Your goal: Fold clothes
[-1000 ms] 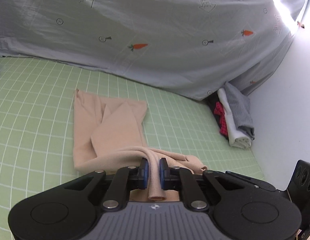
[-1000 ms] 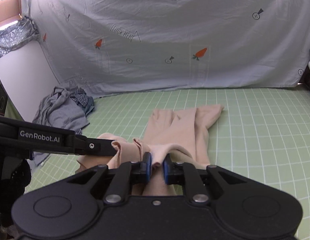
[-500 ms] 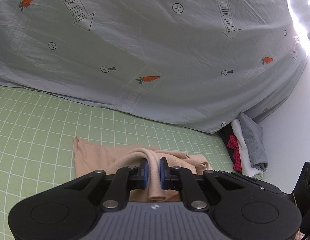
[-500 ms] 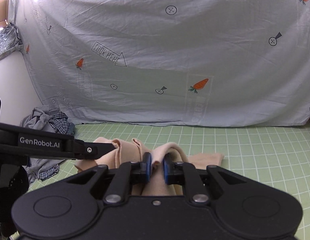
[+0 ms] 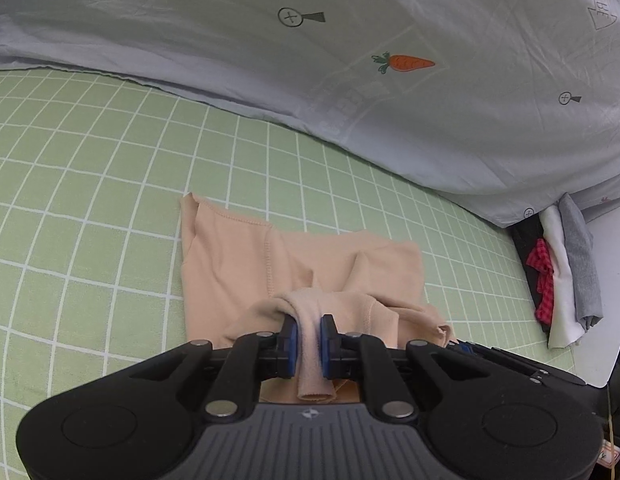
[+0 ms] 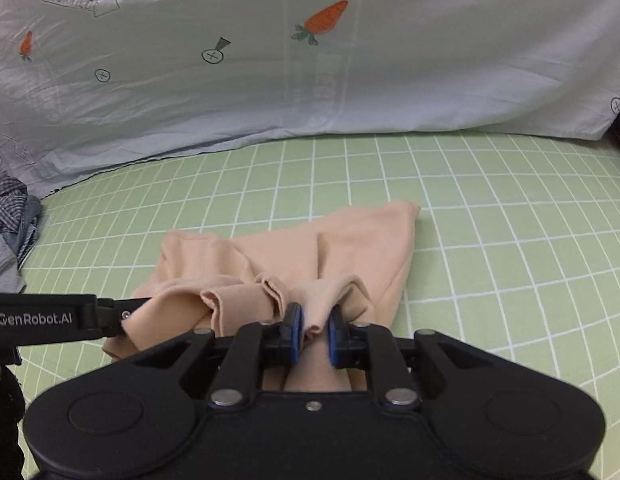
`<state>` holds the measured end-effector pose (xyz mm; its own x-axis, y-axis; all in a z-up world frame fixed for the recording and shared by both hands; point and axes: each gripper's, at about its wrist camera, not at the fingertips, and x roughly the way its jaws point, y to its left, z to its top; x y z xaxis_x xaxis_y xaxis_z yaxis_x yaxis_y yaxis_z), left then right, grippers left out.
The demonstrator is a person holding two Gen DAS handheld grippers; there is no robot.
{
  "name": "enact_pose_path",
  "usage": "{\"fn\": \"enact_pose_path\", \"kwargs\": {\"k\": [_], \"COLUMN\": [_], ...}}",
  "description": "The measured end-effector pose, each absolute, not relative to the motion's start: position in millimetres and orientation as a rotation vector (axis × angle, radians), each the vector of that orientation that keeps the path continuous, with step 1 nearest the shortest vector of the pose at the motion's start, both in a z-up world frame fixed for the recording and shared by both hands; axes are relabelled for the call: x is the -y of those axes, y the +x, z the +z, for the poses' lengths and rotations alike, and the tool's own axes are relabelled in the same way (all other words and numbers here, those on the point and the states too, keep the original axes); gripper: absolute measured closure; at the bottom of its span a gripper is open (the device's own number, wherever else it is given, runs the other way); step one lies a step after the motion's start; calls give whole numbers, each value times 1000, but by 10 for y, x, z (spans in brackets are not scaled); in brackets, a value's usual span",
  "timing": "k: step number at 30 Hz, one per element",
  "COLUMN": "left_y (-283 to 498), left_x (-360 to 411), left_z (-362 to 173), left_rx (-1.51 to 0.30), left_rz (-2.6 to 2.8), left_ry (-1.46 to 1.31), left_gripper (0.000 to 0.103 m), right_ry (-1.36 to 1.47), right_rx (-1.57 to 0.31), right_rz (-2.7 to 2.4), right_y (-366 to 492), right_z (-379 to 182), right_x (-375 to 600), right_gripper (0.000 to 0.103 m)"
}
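Both the left gripper and right gripper have their jaws clamped on bunched edges of the beige garment. Its far part lies flat ahead on the green grid mat, likely anchoring a fold.

The garment is a plain peach-beige all over, with stitching in the same tone, and it lies on a light green mat ruled with a grid of thin white lines. Behind hangs a pale grey-blue sheet printed with orange carrots with green tops, small dark crossed circles and faint outlined arrows with lettering. The grippers are black with blue pads, one bearing white lettering; off to one side sits a stack in grey, white, red-and-black check and black, and on the other a heap of grey and blue-checked cloth.
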<state>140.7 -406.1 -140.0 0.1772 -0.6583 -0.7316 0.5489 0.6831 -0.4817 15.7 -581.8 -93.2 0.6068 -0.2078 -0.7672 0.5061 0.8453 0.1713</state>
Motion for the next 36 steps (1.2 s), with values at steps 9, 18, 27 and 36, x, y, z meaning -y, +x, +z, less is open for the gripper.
{"fn": "enact_pose_path", "kwargs": {"k": [9,18,27,36], "left_y": [1761,1811,1569,1695], "left_x": [4018,3437,3634,4056], "left_z": [-1150,-902,-1342,-1477], "left_rx": [-1038,-976,-1095,-1102], "left_rz": [-819,-677,-694,-755], "left_ry": [-161,-181,-71,-27], "left_gripper": [76,50,50,93], "right_ry": [527,560,556,482], "right_rx": [-754,-679,-803,-773], "right_rz": [-510,-616,-526,-512], "right_y": [397,-60,-21,336], "right_z": [-688,-453,-821,-954], "right_x": [6179,6327,6104,6284], "right_gripper": [63,35,35,66]}}
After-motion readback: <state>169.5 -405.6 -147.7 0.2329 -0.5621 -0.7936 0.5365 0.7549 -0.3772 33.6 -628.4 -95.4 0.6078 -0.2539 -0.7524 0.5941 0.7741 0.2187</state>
